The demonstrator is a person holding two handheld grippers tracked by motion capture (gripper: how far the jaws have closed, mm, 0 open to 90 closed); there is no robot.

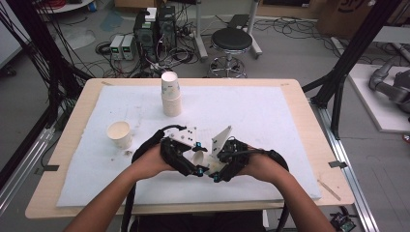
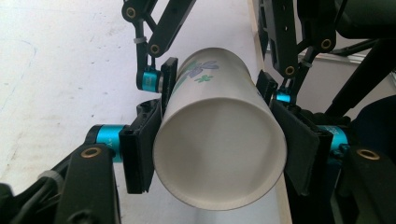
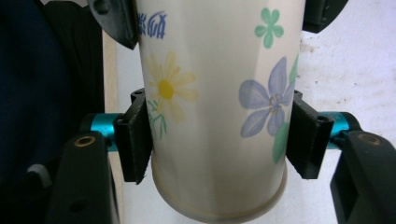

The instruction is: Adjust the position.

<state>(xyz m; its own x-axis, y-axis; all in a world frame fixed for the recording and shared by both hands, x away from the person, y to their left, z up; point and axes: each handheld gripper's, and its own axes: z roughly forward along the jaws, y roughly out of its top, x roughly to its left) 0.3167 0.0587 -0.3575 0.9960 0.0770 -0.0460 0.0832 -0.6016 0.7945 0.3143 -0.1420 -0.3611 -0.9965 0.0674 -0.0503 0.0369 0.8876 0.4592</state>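
Forearms come in low over the near edge of the pale wooden table (image 1: pixel 309 145), covered by a white foam sheet (image 1: pixel 270 121). At left stands an upright cream paper cup (image 1: pixel 119 134); further back, a stack of white paper cups (image 1: pixel 171 94). Centre, the left gripper (image 1: pixel 197 162) and right gripper (image 1: pixel 212 166) both clamp one flower-printed white paper cup (image 2: pixel 219 140) held sideways between them. Behind, a black round stool (image 1: pixel 232 41) on grey, cable-strewn floor.

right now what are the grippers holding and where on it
Both hold one flowered paper cup lying sideways: the left gripper clamps its wall near the open rim, the right gripper clamps near its base.
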